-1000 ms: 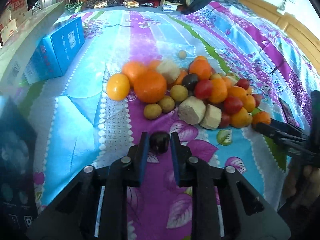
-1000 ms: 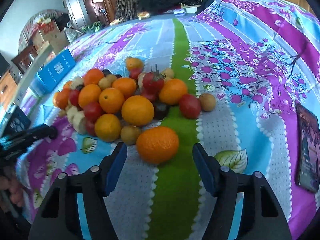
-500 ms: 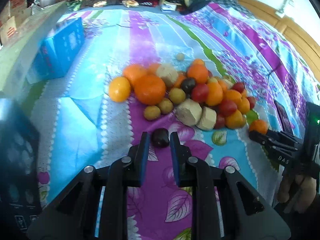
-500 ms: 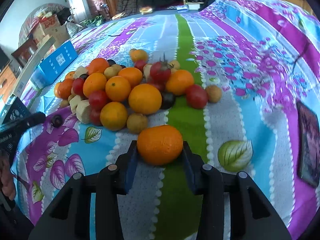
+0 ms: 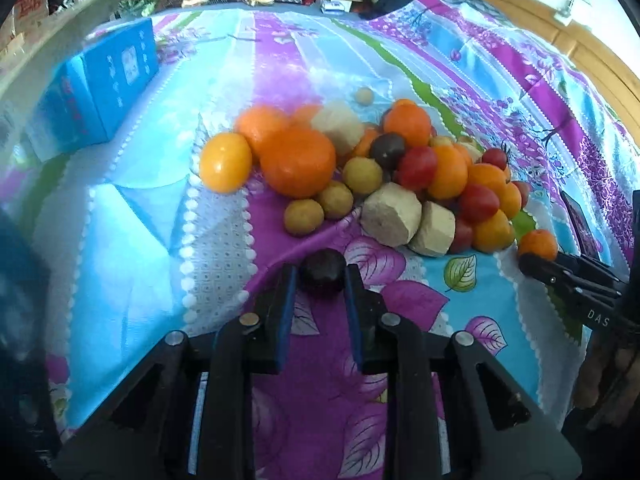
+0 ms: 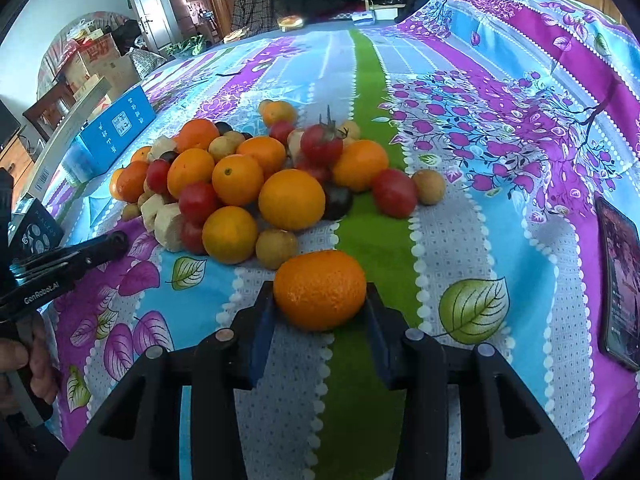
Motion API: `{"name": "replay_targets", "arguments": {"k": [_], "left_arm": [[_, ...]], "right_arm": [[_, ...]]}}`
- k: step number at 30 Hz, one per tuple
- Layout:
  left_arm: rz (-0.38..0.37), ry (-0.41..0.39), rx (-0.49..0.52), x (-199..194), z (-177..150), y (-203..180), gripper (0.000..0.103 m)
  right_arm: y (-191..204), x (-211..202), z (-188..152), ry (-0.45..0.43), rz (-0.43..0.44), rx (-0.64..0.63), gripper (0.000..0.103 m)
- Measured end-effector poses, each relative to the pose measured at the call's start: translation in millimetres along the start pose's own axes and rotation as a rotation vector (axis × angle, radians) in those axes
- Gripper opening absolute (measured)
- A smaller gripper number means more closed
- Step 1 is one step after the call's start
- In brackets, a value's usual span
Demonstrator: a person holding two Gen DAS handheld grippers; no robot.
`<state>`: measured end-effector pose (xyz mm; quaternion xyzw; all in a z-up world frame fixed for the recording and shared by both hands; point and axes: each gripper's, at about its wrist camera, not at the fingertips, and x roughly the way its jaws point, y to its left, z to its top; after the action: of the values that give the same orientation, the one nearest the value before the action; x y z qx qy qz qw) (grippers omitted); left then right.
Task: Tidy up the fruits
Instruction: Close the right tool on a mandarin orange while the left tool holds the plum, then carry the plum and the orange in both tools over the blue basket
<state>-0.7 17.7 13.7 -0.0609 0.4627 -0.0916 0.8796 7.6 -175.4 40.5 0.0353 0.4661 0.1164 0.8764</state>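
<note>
A heap of fruit lies on a flowered bedspread: oranges, red tomatoes, small yellow-brown fruits, dark ones and pale cut chunks. My left gripper is shut on a small dark fruit, just in front of the heap's near edge. In the right wrist view my right gripper is shut on a big orange, which sits on the green stripe in front of the heap. The right gripper's fingers and that orange also show at the right of the left wrist view.
A blue carton lies on the bedspread to the left of the heap. A phone lies flat at the right edge. A small yellow fruit rests alone behind the heap. Clothes and boxes stand beyond the bed.
The right gripper's jaws have closed from wide apart onto the big orange. The left gripper keeps its hold on the dark fruit and has hardly shifted.
</note>
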Motion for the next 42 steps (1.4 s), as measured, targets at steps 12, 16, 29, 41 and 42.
{"name": "replay_targets", "arguments": {"k": [12, 16, 29, 41, 42], "left_arm": [[0.002, -0.043, 0.031, -16.4, 7.1, -16.1, 0.024], [0.034, -0.111, 0.027, -55.6, 16.5, -12.1, 0.023], [0.312, -0.346, -0.13, -244.5, 38.4, 92.2, 0.023], [0.477, -0.364, -0.381, -327.5, -9.9, 201.8, 0.023], [0.486, -0.365, -0.386, -332.7, -14.8, 207.6, 0.023]], "right_arm": [[8.6, -13.3, 4.6, -0.017, -0.015, -0.004, 0.046], [25.1, -37.9, 17.0, -0.055, -0.003, -0.013, 0.046], [167.7, -123.8, 98.6, -0.193, 0.137, -0.119, 0.046], [359.9, -143.3, 107.2, -0.157, 0.327, -0.308, 0.046], [375.0, -143.3, 105.6, -0.146, 0.342, -0.321, 0.046]]}}
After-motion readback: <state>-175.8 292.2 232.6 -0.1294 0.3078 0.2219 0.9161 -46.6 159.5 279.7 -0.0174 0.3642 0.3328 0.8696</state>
